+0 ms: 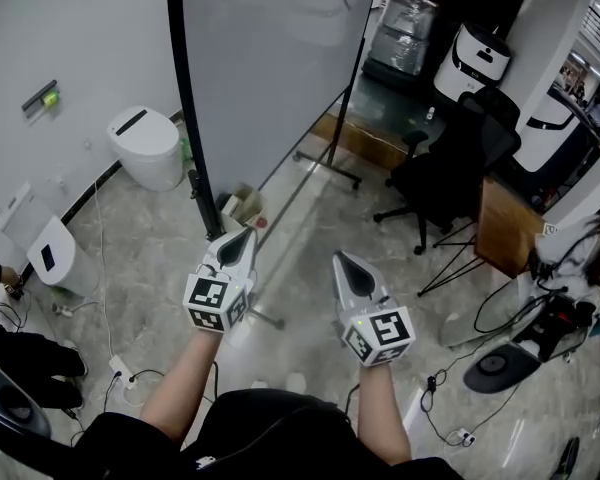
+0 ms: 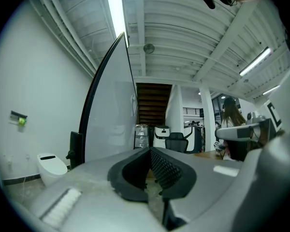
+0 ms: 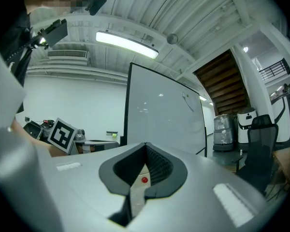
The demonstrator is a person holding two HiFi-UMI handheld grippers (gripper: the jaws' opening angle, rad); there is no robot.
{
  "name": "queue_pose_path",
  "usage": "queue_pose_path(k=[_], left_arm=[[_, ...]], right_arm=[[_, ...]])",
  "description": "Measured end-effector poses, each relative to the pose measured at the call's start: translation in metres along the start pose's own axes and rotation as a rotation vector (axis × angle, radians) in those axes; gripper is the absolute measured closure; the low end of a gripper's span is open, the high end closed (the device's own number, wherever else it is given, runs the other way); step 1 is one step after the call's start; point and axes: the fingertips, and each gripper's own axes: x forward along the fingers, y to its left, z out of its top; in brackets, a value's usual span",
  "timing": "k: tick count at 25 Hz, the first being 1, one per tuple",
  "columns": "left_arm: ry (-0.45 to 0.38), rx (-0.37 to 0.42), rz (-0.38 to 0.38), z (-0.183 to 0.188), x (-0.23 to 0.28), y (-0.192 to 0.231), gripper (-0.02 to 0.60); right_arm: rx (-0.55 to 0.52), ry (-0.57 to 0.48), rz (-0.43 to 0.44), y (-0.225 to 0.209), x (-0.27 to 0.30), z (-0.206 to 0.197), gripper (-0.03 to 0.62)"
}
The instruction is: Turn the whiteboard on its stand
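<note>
The whiteboard stands upright on its black-framed stand, edge-on to me, with its near post running down to the floor. My left gripper is shut and empty, its tip just right of the foot of that post. In the left gripper view the board rises ahead on the left, apart from the closed left gripper. My right gripper hangs level beside it, also shut with nothing in it. From the right gripper view the board's face stands beyond the right gripper.
A white bin-like unit and a white device stand by the left wall. A black office chair, a wooden desk and tripod legs are to the right. Cables trail on the floor. The stand's far foot crosses the floor.
</note>
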Motion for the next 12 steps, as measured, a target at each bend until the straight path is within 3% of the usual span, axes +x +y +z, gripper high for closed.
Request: queue_pose_path(k=[12], left_arm=[[0.012, 0.001, 0.006, 0.001, 0.008, 0.014, 0.577]], right_arm=[[-0.002, 0.006, 0.000, -0.002, 0.011, 0.003, 0.586]])
